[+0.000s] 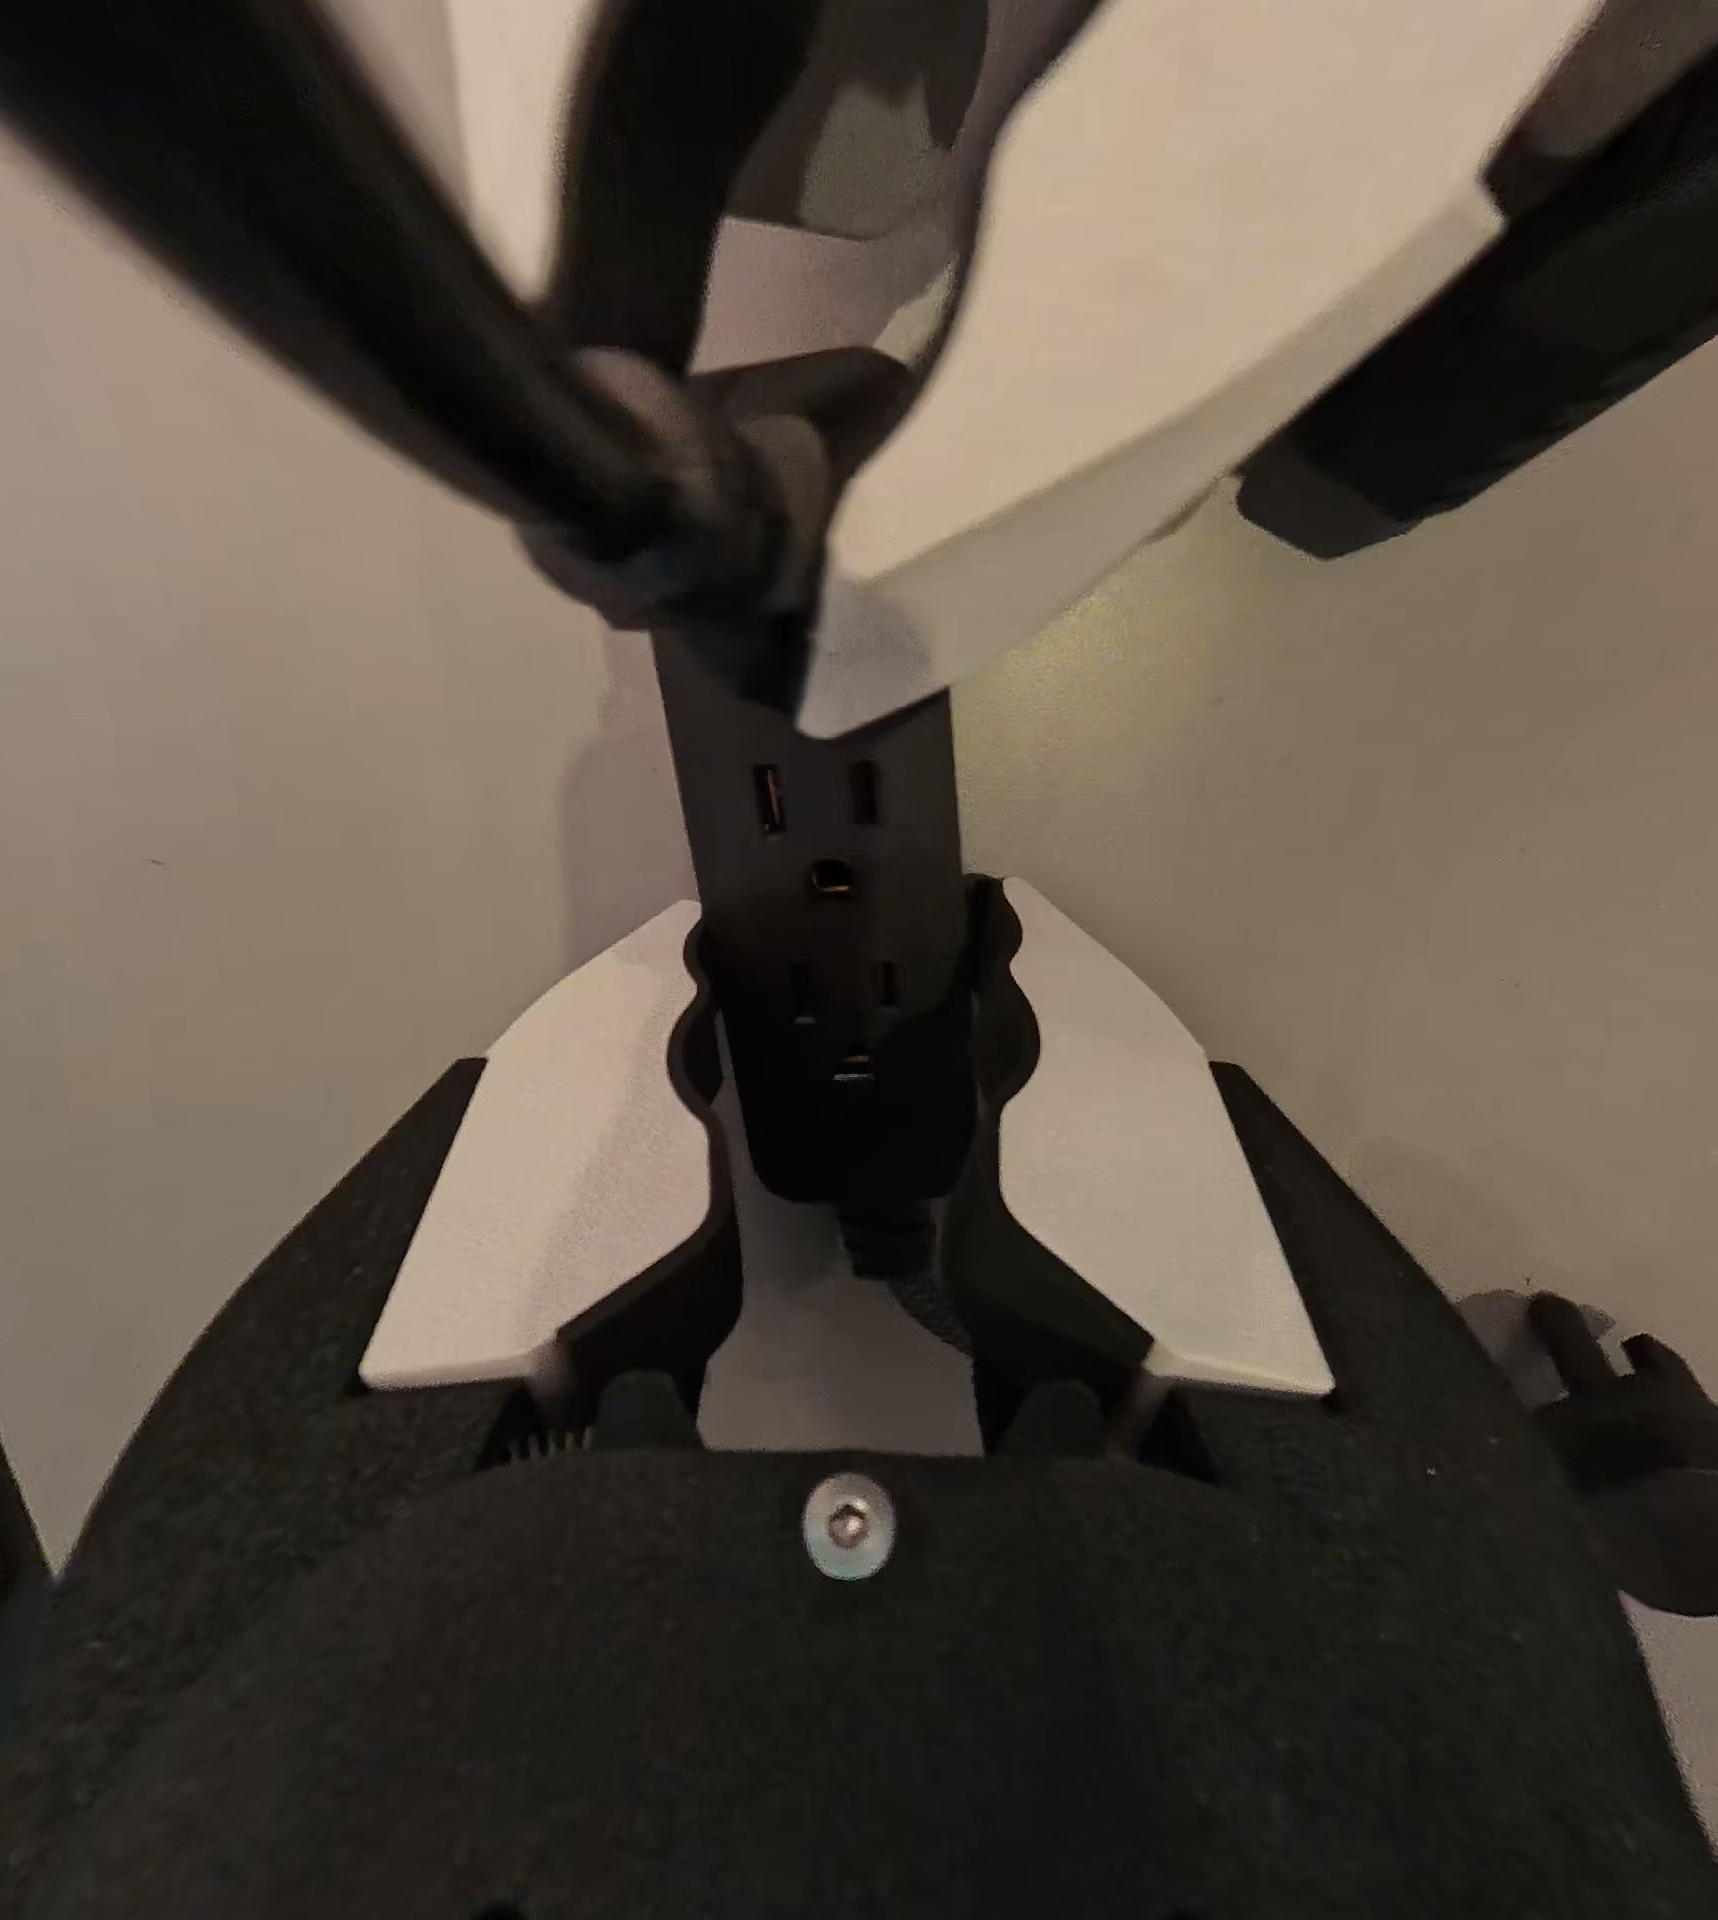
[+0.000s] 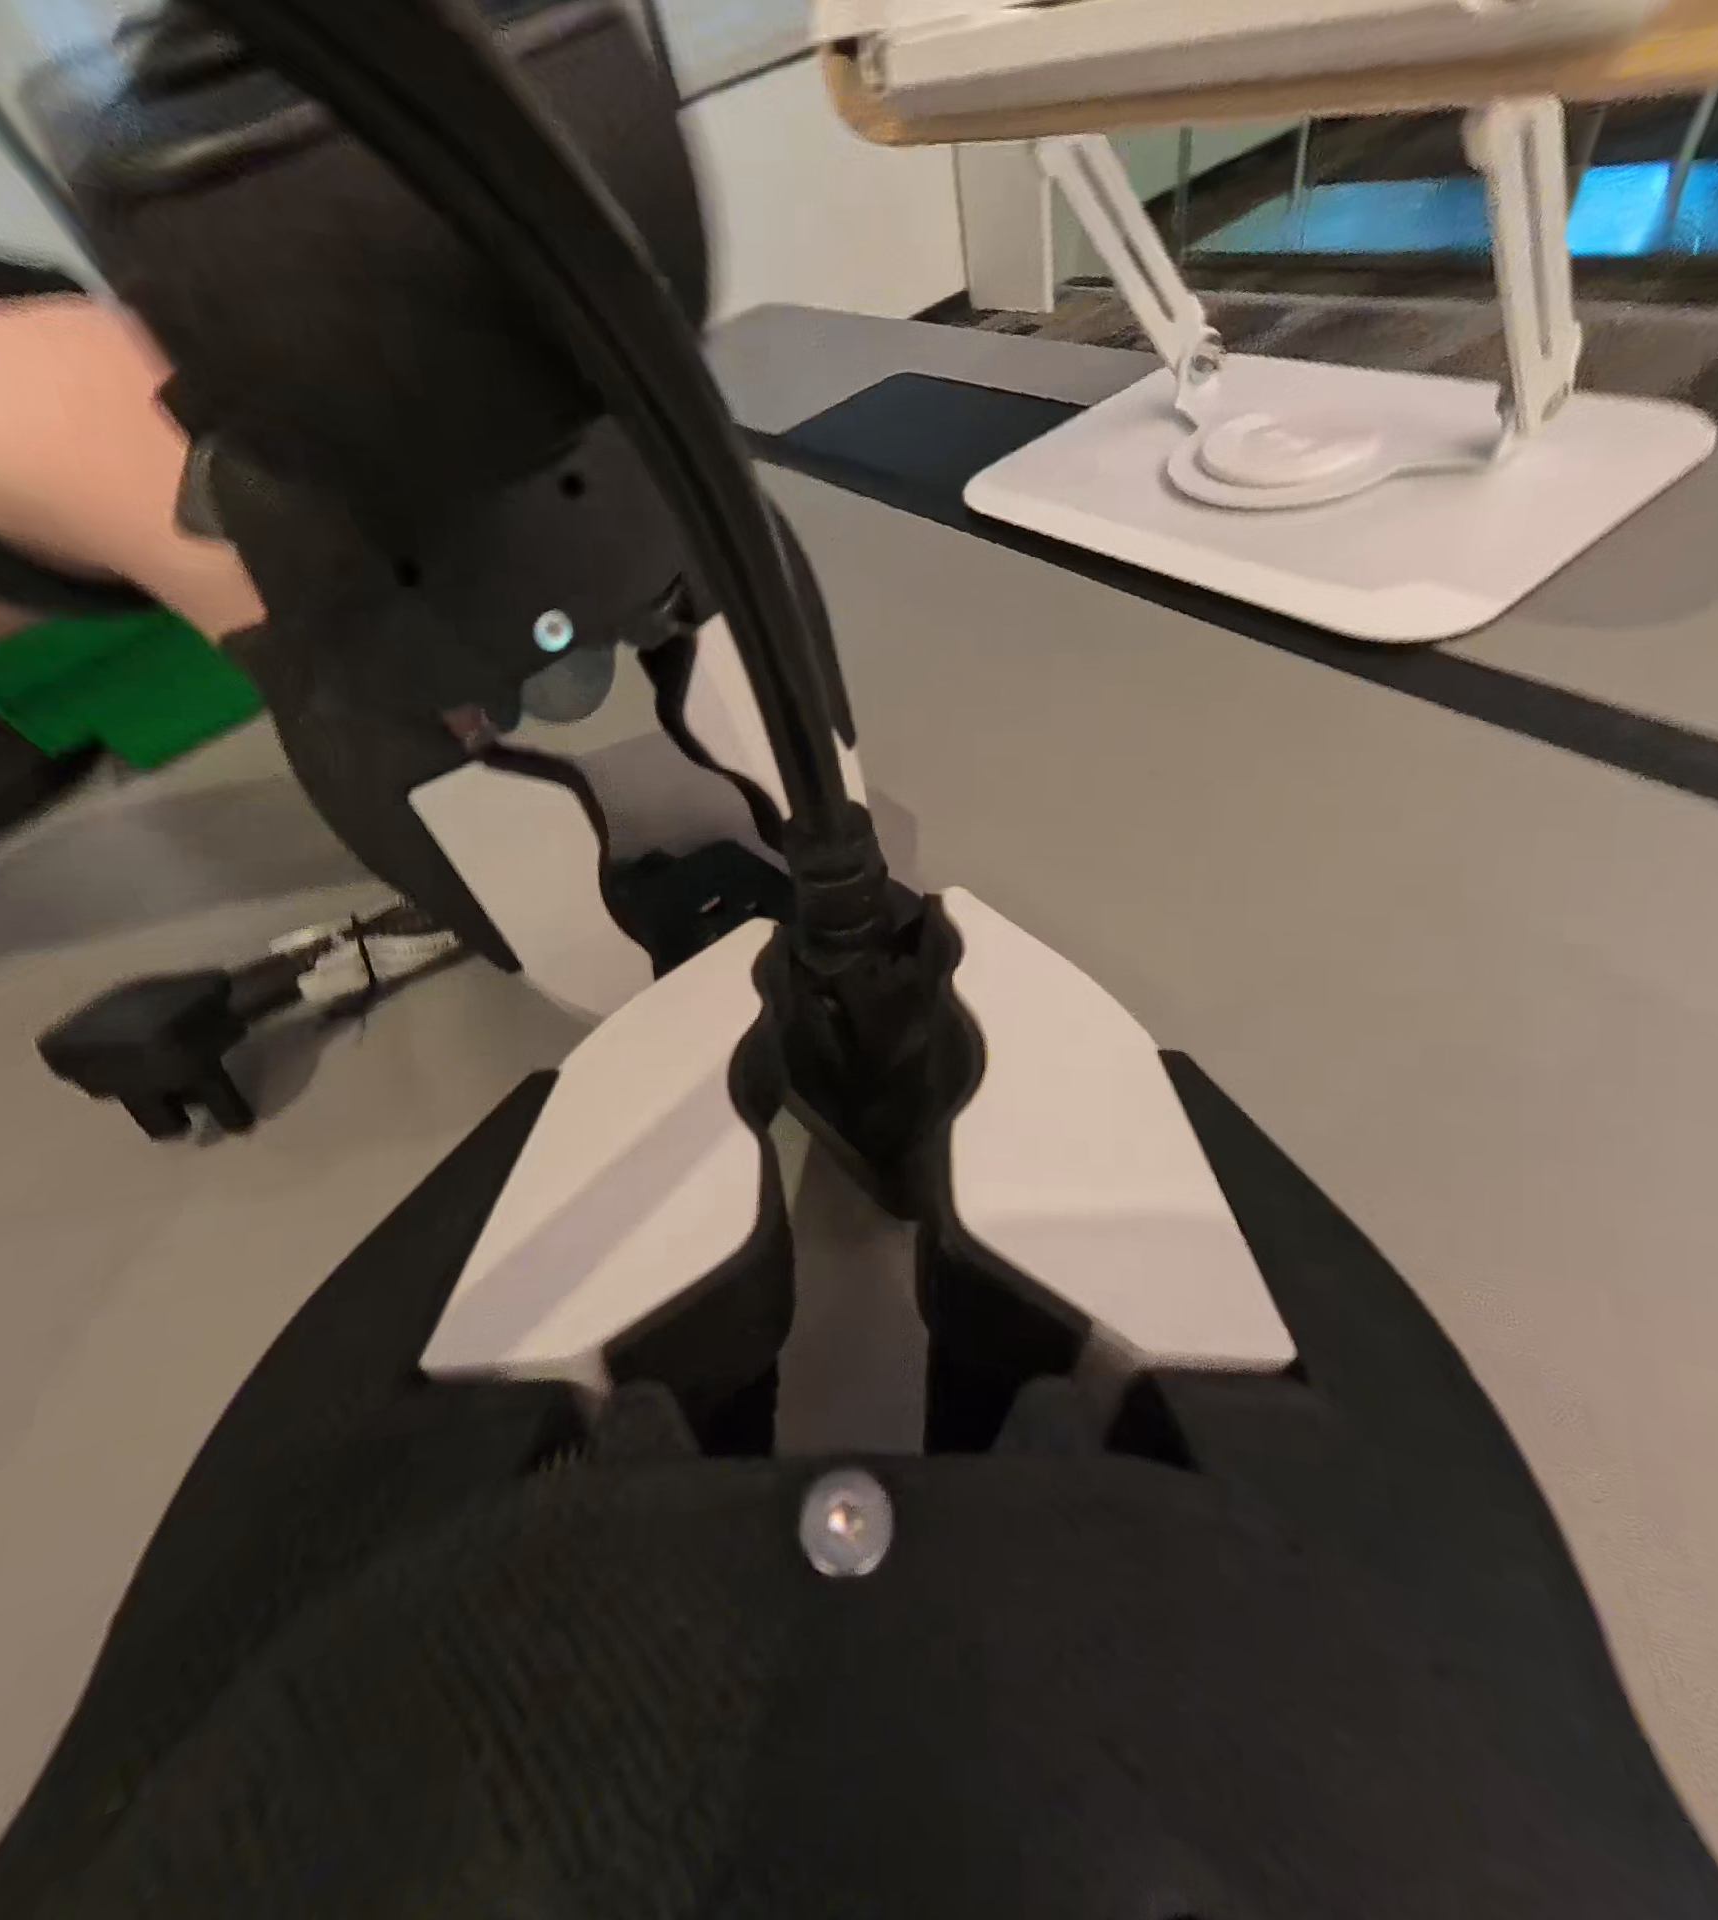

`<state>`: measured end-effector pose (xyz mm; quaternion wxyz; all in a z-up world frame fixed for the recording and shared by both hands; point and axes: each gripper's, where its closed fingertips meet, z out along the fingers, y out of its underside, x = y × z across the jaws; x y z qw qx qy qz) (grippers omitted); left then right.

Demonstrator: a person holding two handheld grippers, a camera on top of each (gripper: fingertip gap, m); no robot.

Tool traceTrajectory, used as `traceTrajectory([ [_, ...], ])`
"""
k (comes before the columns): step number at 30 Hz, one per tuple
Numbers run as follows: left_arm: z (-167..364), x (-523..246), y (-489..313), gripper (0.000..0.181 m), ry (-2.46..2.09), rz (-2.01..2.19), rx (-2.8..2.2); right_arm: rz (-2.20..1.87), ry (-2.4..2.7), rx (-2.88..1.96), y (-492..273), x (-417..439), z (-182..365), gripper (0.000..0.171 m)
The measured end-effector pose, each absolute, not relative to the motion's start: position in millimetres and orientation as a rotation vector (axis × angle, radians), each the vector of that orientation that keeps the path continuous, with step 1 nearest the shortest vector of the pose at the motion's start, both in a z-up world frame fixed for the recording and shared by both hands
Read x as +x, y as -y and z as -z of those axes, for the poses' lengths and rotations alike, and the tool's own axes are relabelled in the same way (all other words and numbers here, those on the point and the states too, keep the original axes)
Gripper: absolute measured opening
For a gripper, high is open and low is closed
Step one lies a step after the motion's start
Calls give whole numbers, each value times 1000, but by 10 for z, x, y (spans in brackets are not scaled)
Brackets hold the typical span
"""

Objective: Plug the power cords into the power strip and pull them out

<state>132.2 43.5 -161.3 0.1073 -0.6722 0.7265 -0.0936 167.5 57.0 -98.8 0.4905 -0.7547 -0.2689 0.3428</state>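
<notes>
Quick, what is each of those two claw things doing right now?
Left gripper: shut on the long black plastic power strip.
Right gripper: shut on the black moulded plug of a black power cord.

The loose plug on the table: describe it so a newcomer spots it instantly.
Start at the grey table in the right wrist view and go to its left side, left of the right claw. The loose plug lies there alone, black and blocky. Unlike the gripped plug, nothing holds it.
</notes>
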Motion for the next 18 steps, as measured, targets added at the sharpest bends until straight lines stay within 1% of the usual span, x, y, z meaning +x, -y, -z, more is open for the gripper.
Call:
traceTrajectory([
  [5, 1617, 1334, -451, 51, -2123, 262, -1993, -1154, 334, -1947, -733, 1733, 1046, 25],
  [10, 1613, 1344, -501, 51, -2063, 285, -2061, -1172, 317, -1973, -767, 1739, 1055, 26],
  [13, 1568, 1365, -504, 48, -1975, 436, -2139, -1257, 247, -2007, -768, 1745, 1055, 27],
  [16, 1348, 1350, -554, 40, -1915, 456, -2034, -1217, 221, -2082, -756, 1745, 1067, 28],
  [18, 1129, 1326, -579, 41, -1871, 370, -1930, -1172, 207, -2128, -755, 1733, 1080, 28],
])
